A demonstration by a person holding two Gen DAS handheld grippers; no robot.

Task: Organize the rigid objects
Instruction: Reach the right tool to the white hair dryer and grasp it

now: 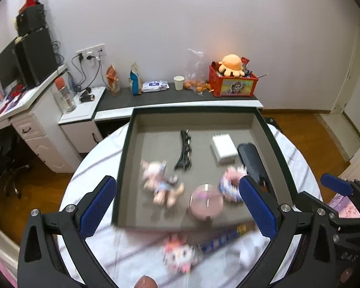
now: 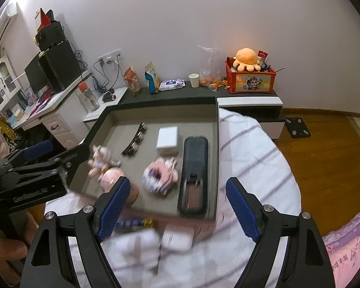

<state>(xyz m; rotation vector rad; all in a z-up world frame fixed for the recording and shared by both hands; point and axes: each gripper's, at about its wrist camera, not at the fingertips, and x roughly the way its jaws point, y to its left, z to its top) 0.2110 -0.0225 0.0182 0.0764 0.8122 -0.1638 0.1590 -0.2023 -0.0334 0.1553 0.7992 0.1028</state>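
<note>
A grey tray with a dark rim (image 1: 249, 122) (image 2: 196, 110) lies on a striped white cloth. In it are a black hair clip (image 1: 183, 150) (image 2: 134, 142), a white charger block (image 1: 224, 148) (image 2: 167, 138), a black case (image 1: 250, 160) (image 2: 194, 168), a small doll (image 1: 160, 182) (image 2: 100, 159), a pink round box (image 1: 206, 202) (image 2: 111, 178) and a pink-and-blue scrunchie (image 1: 230, 183) (image 2: 159, 176). My left gripper (image 1: 177, 208) is open and empty over the tray's near edge. My right gripper (image 2: 177, 208) is open and empty above the tray's near right corner.
In front of the tray lie a pink toy (image 1: 180, 254), a blue-and-yellow pack (image 1: 225, 236) (image 2: 134, 224) and a pale pink case (image 2: 177, 238). A low cabinet (image 1: 180, 98) behind holds a red box with an orange plush (image 1: 232, 81), a paper cup and snack bags. A desk (image 1: 24, 100) stands left.
</note>
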